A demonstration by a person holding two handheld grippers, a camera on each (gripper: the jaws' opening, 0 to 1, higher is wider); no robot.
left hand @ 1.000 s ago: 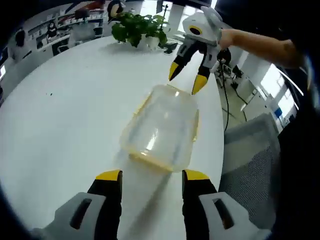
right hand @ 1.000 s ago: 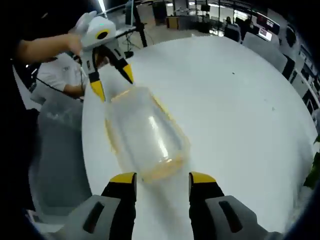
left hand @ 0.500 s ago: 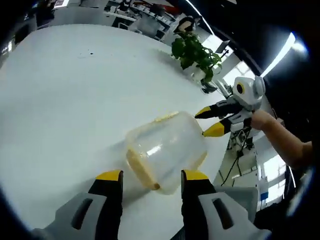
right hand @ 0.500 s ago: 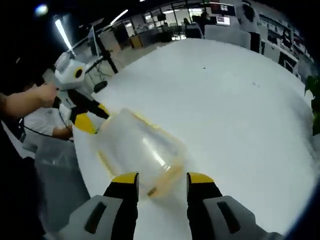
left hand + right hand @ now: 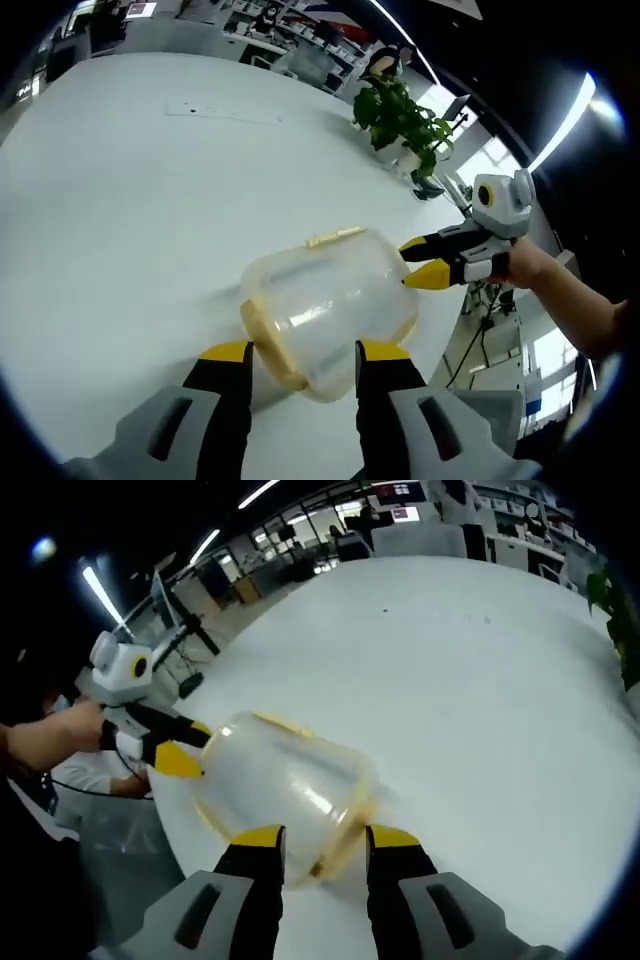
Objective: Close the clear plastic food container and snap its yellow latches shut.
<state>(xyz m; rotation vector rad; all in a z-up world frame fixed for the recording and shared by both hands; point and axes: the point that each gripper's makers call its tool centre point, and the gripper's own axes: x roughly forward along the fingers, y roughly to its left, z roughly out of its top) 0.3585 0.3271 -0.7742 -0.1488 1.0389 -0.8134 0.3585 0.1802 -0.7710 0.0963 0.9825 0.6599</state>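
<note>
Container [image 5: 330,305] on white round table [image 5: 130,200], office behind, both grippers' fingers parted.

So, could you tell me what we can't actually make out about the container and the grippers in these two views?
- Left gripper view: whether the container's near latch is snapped; blurred, partly behind the left gripper.
- Right gripper view: the container's end by the left gripper; its own hazy walls hide the contact.
- Left gripper view: whether the right gripper touches the container; its tips meet the blurred wall.
</note>
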